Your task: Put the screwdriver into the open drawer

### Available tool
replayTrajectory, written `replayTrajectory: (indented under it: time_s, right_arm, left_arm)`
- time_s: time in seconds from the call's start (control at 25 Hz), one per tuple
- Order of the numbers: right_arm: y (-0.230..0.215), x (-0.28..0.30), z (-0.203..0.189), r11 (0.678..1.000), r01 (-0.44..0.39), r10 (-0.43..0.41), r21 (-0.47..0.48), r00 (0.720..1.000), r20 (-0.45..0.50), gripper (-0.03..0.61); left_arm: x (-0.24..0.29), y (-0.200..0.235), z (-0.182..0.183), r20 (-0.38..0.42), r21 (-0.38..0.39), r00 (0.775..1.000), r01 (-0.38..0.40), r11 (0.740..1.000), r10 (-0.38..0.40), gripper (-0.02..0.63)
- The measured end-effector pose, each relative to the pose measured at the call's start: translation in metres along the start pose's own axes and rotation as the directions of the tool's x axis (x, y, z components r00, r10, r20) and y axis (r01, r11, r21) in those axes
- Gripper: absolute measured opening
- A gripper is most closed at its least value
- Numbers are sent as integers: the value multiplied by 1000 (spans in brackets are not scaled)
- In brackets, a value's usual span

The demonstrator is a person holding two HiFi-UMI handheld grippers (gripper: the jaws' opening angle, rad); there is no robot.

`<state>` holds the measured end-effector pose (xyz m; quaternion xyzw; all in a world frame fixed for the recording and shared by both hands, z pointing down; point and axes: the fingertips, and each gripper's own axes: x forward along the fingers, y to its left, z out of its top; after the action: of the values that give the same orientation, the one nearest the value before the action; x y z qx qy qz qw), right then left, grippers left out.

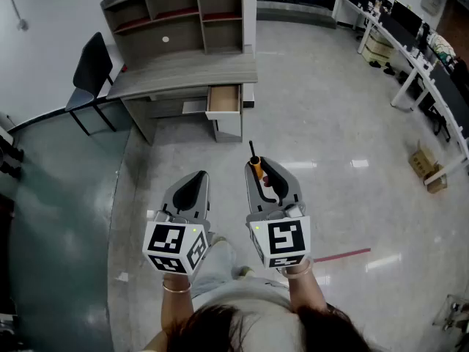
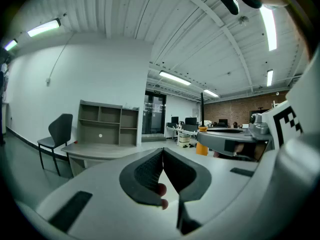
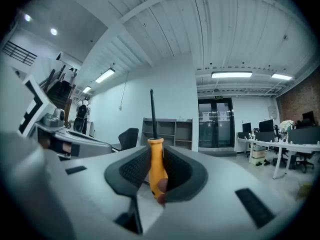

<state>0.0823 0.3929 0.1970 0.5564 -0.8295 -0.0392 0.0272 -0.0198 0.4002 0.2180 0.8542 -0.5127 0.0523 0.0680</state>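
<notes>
Well short of the table [image 1: 183, 72], mid-floor: right gripper [image 1: 268, 176] clamped on the orange handle of the screwdriver [image 3: 156, 166], shaft pointing forward. Left gripper [image 2: 163, 156] closed on nothing. Carry step, by my reading: walk it over with a firm grip, then lower it into the drawer [image 1: 224, 100] before releasing. Count: one screwdriver, one open drawer, two grippers, one chair [image 1: 93, 64].
</notes>
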Motion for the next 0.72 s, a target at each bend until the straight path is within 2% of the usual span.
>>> replayTrajectory:
  time_s: [0.32, 0.72]
  right_arm:
    - [-5, 23, 1, 1000, 26, -26, 9, 1000, 1, 94]
    - [7, 89, 8, 998, 57, -57, 3, 998, 16, 94]
  left_arm:
    - [21, 17, 5, 4, -2, 1000, 28, 1000, -28, 17]
    - [55, 79, 19, 15, -2, 998, 65, 998, -65, 17]
